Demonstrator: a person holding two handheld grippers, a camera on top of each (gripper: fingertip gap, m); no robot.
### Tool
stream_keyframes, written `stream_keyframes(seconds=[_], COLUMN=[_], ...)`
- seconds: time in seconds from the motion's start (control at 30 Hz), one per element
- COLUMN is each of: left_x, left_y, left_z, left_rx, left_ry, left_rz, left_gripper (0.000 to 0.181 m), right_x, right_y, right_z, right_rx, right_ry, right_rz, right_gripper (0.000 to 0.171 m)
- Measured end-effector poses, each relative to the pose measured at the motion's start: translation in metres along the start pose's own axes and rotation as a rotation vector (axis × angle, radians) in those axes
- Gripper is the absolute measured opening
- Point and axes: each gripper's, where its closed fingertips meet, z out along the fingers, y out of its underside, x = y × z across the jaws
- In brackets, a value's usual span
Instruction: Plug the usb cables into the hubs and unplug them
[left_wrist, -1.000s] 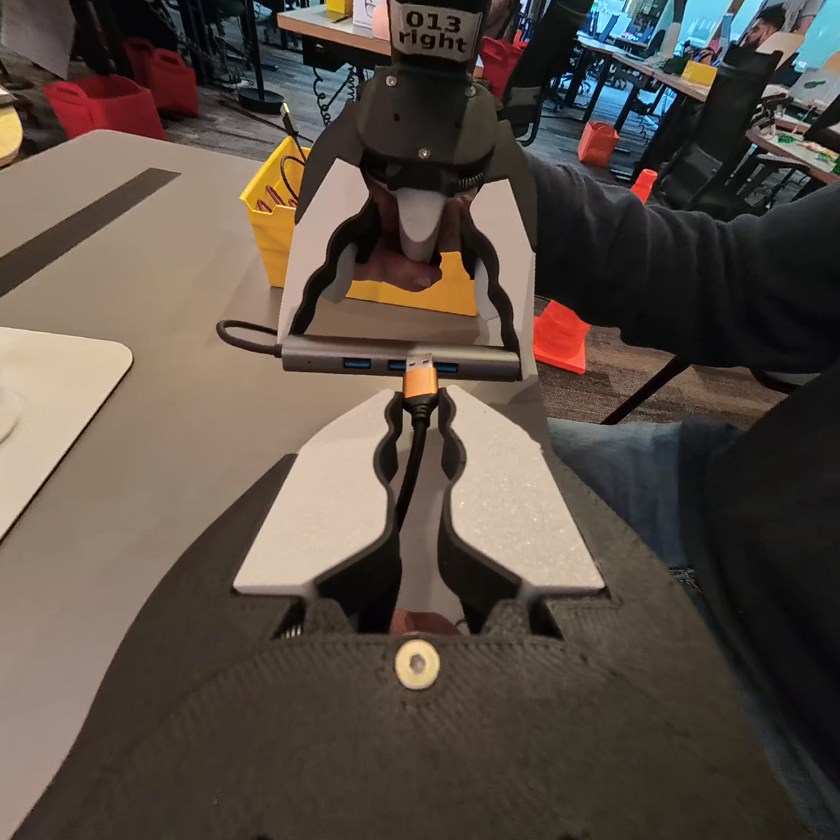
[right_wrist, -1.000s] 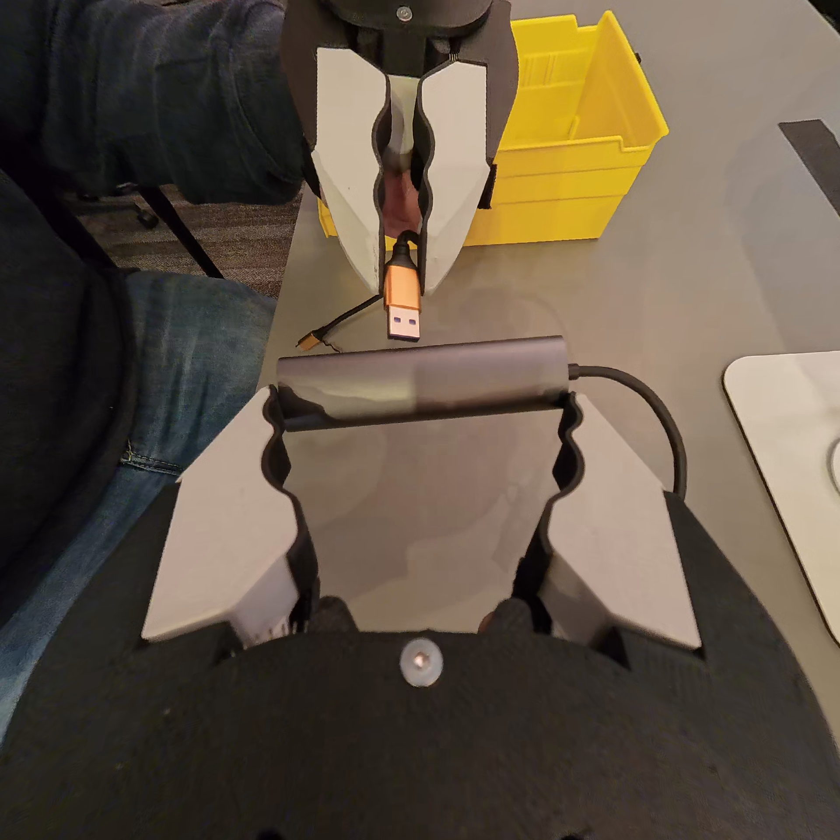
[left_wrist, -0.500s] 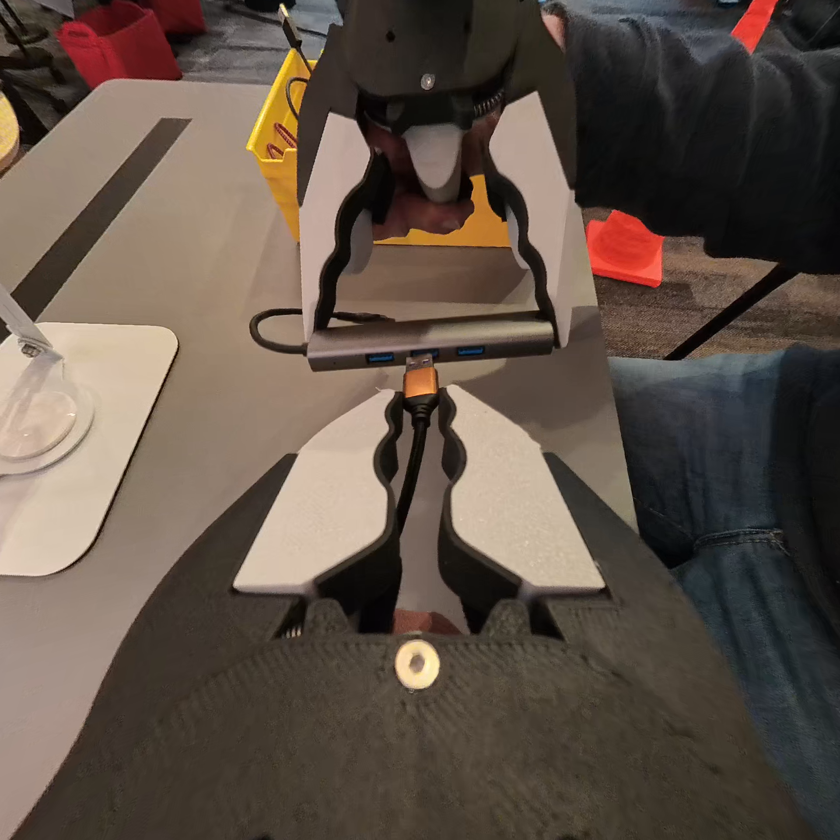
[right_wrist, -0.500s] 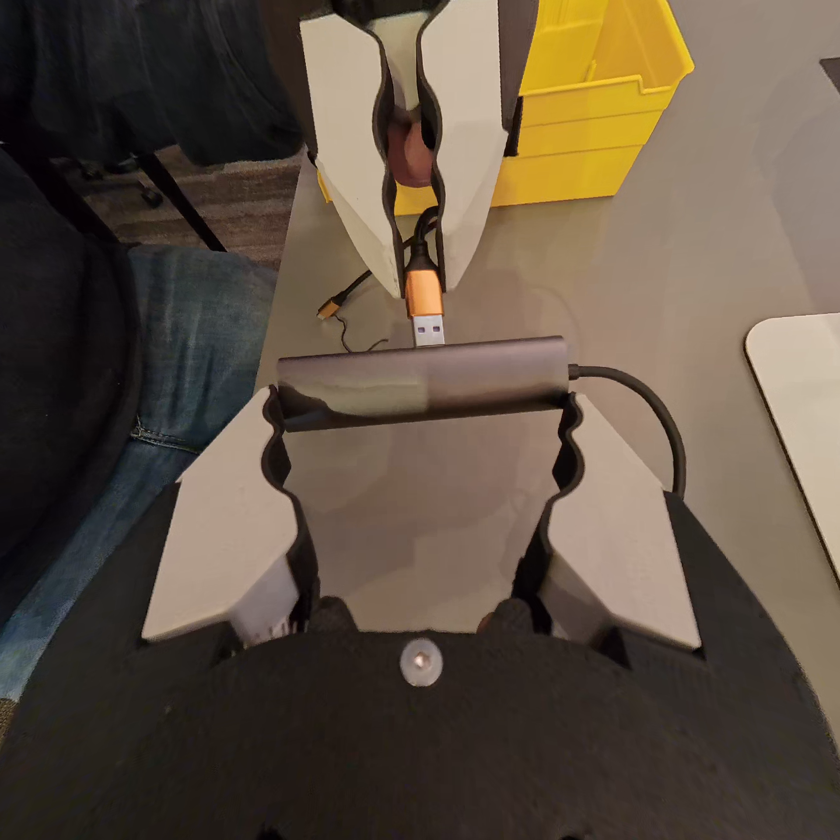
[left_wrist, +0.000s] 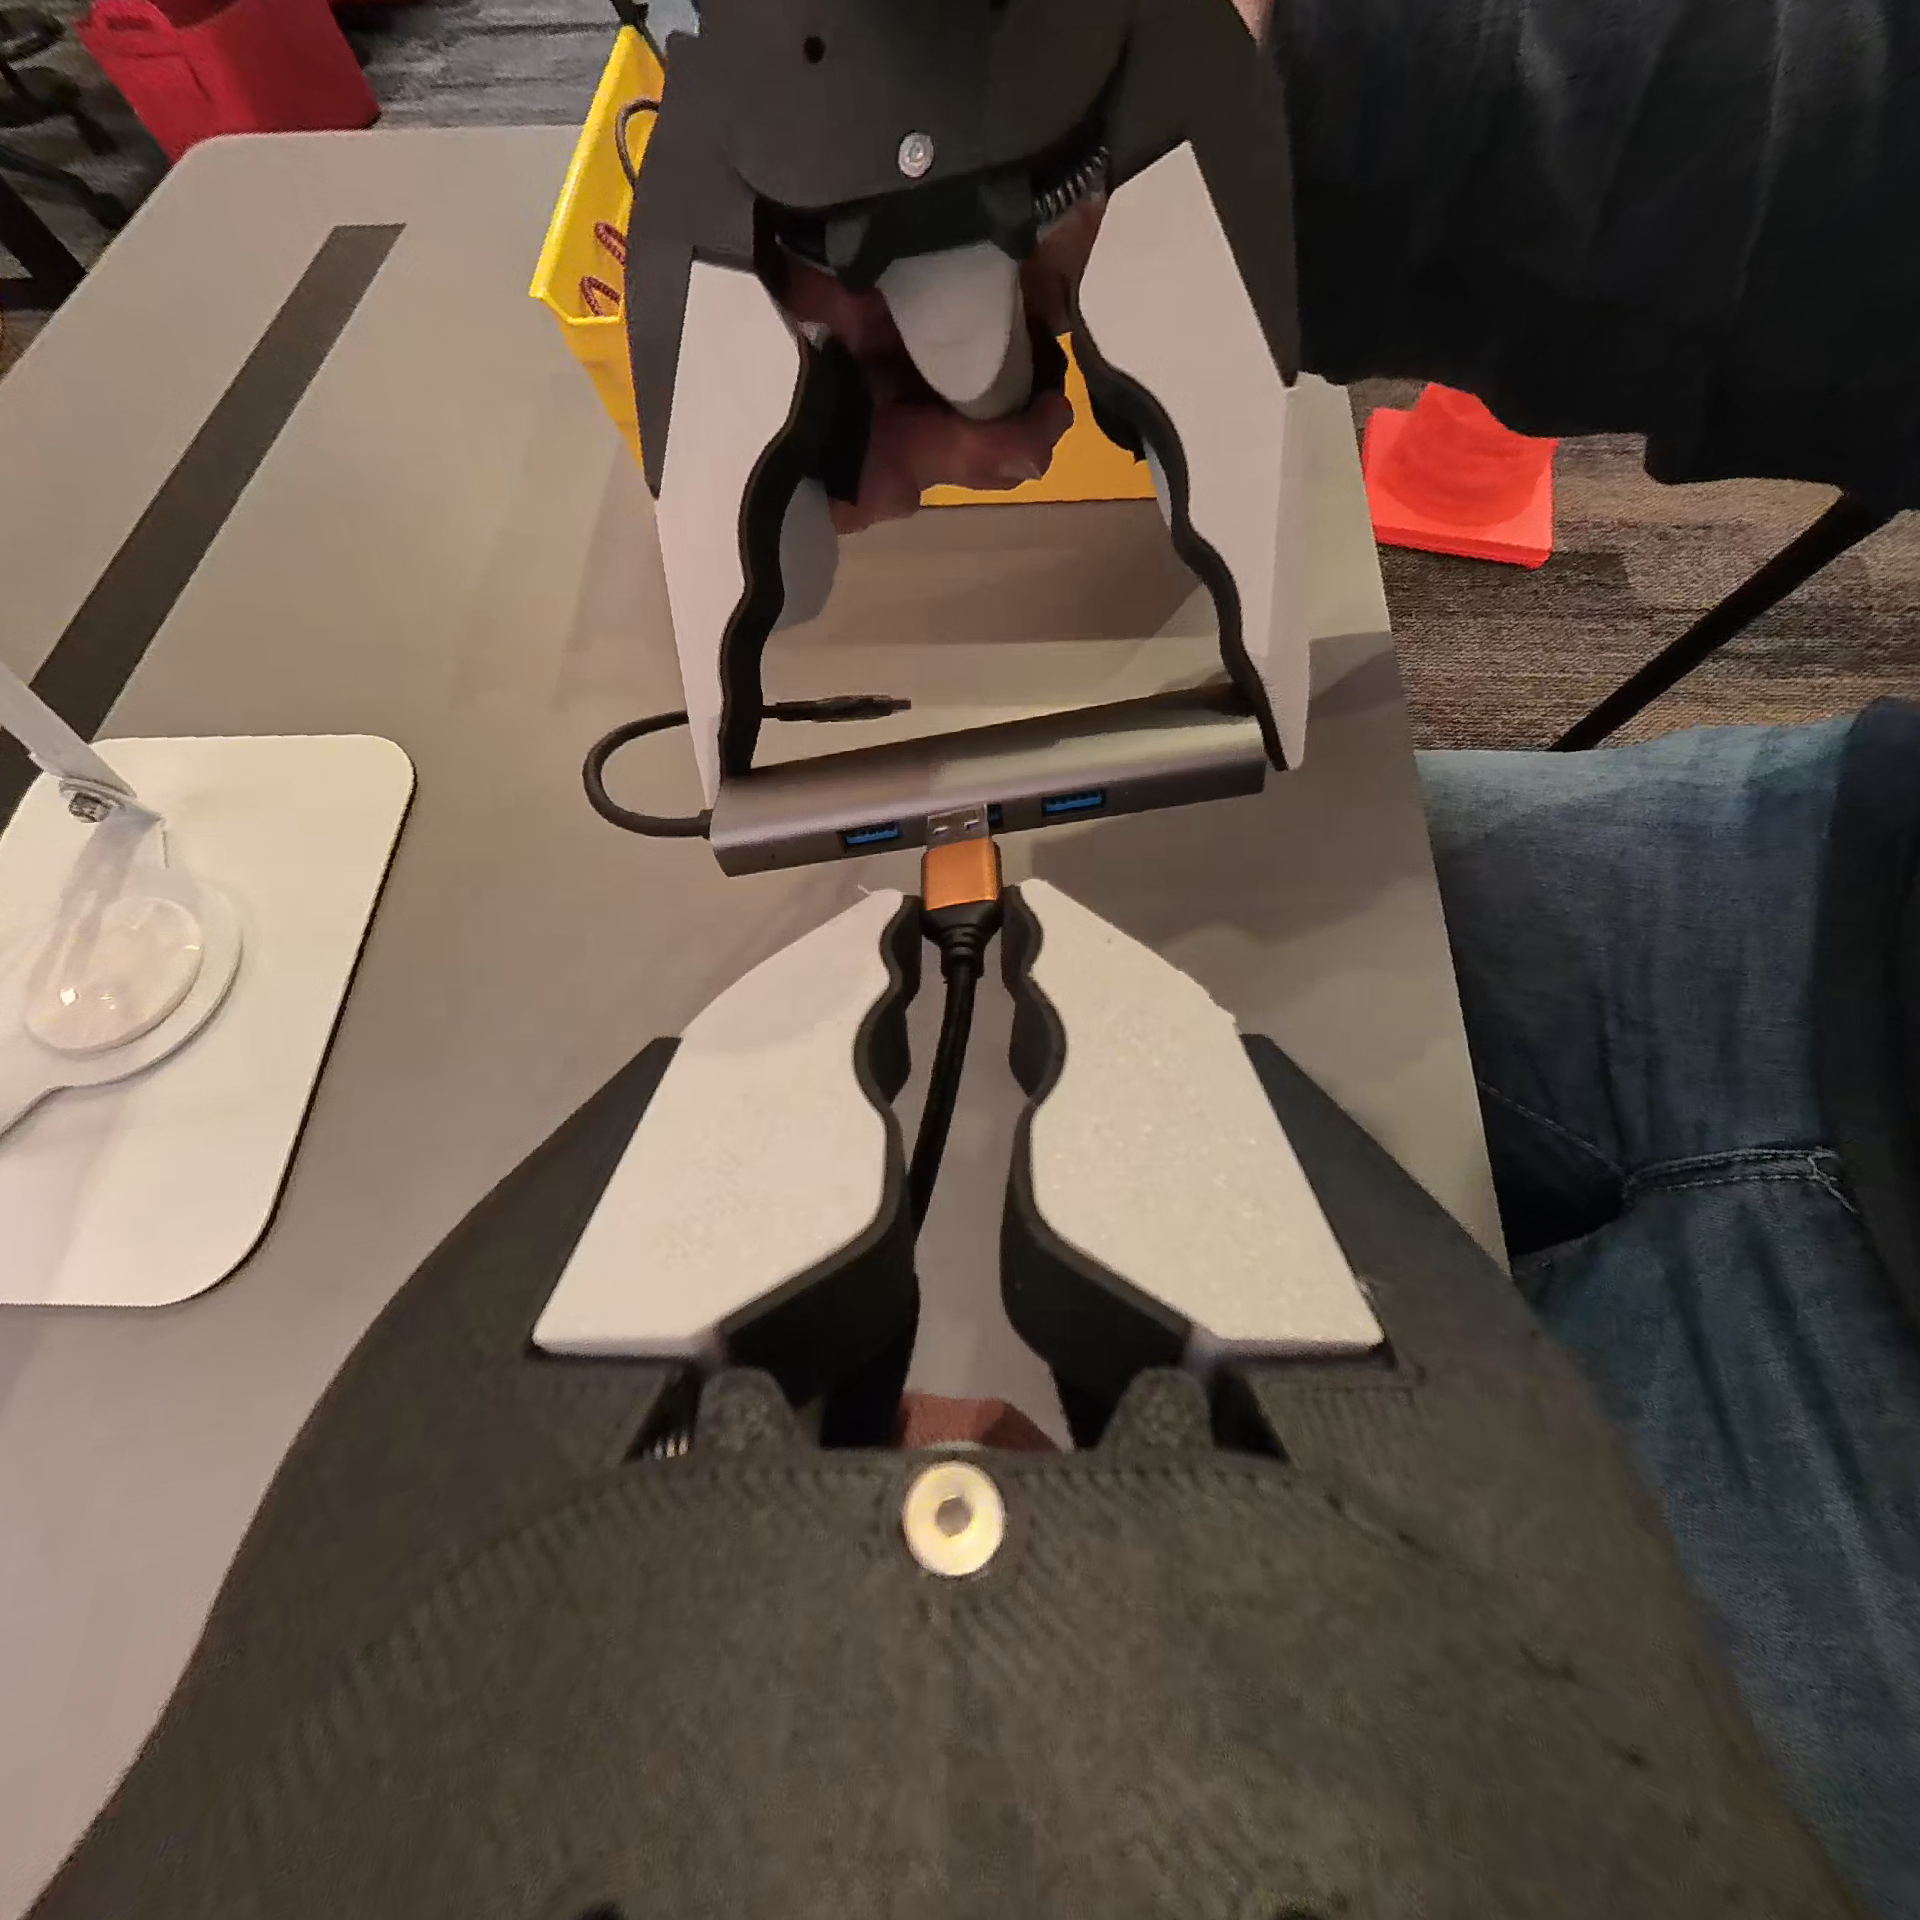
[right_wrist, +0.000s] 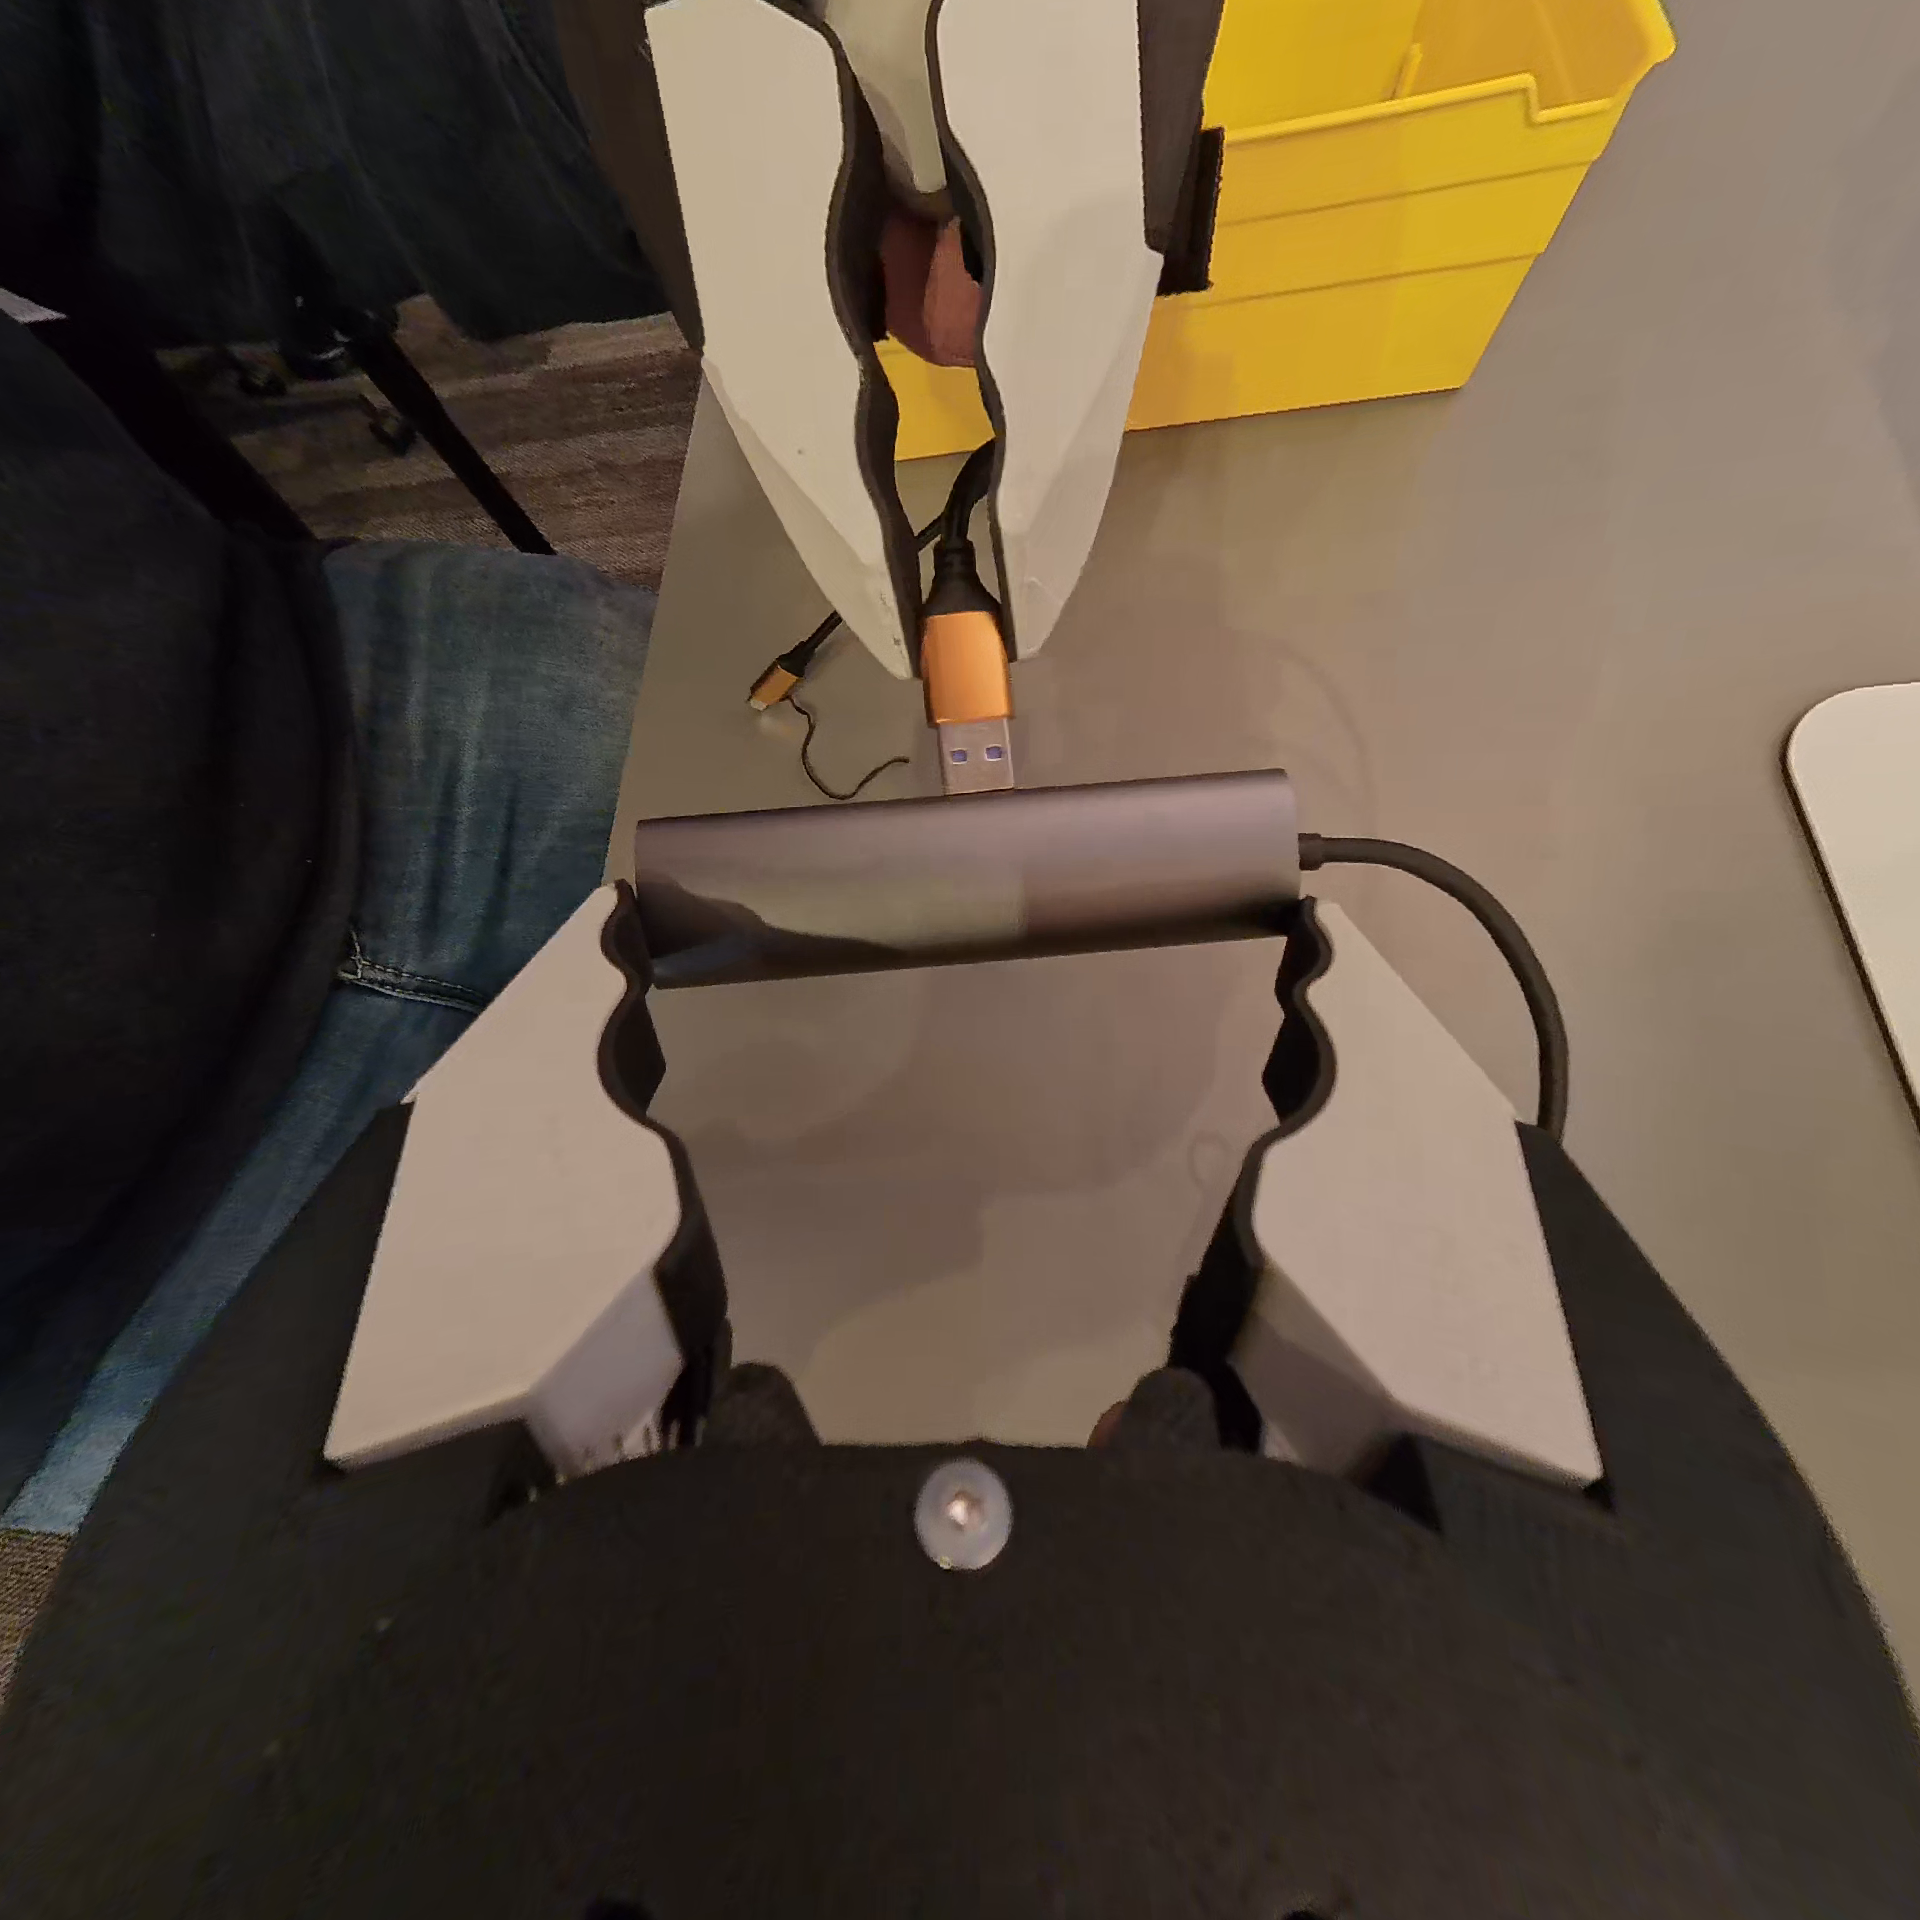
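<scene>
My right gripper (right_wrist: 961, 914) is shut on a grey USB hub (right_wrist: 966, 873), gripping it by its two ends just above the grey table (right_wrist: 1455, 623). The hub's blue ports face my left gripper in the left wrist view (left_wrist: 987, 805). My left gripper (left_wrist: 961, 904) is shut on a black cable just behind its orange USB plug (left_wrist: 961, 868). The plug's metal tip (right_wrist: 977, 764) is at the mouth of the middle port, and most of the metal still shows. The left gripper (right_wrist: 961, 644) also shows in the right wrist view, and the right gripper (left_wrist: 997, 748) in the left wrist view.
A yellow bin (right_wrist: 1403, 208) stands behind the left gripper. The hub's own cable (right_wrist: 1507, 935) loops onto the table. A small orange connector (right_wrist: 779, 681) lies by the table edge. A white pad with a clear stand (left_wrist: 208, 987) lies to the left. A person's jeans-clad leg (left_wrist: 1662, 1039) is beside the table edge. My right fingertips sit around 4 cm from my left ones.
The plug has closed the gap to the hub: it was apart from it a second ago and now its tip meets the middle port. Both grippers sit lower over the table.
</scene>
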Motion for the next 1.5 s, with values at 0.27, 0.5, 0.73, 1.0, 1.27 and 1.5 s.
stream_keyframes(seconds=[0.27,0.5,0.73,1.0,1.27,1.5], left_x=[0.003,0.004,0.006,0.004,0.006,0.007], left_y=[0.000,-0.004,-0.007,-0.021,-0.030,-0.038], left_z=[0.002,0.001,0.004,-0.001,-0.004,-0.007], left_rx=[-0.027,0.014,0.068,0.177,0.234,0.274], left_ry=[-0.008,0.001,-0.018,-0.028,-0.044,-0.044], left_rz=[0.029,0.011,0.011,-0.019,-0.019,-0.033], left_gripper=[0.014,0.014,0.014,0.014,0.014,0.014], right_x=[-0.002,-0.003,-0.005,-0.006,-0.009,-0.011], right_y=[-0.003,-0.012,-0.024,-0.030,-0.036,-0.037], right_z=[-0.002,-0.008,-0.019,-0.028,-0.036,-0.037], right_rx=[0.031,0.090,0.242,0.391,0.526,0.550], right_ry=[-0.019,-0.022,-0.038,-0.034,-0.030,-0.012], right_rz=[0.003,-0.001,0.007,0.004,0.006,-0.026], right_gripper=[0.118,0.118,0.118,0.118,0.118,0.118])
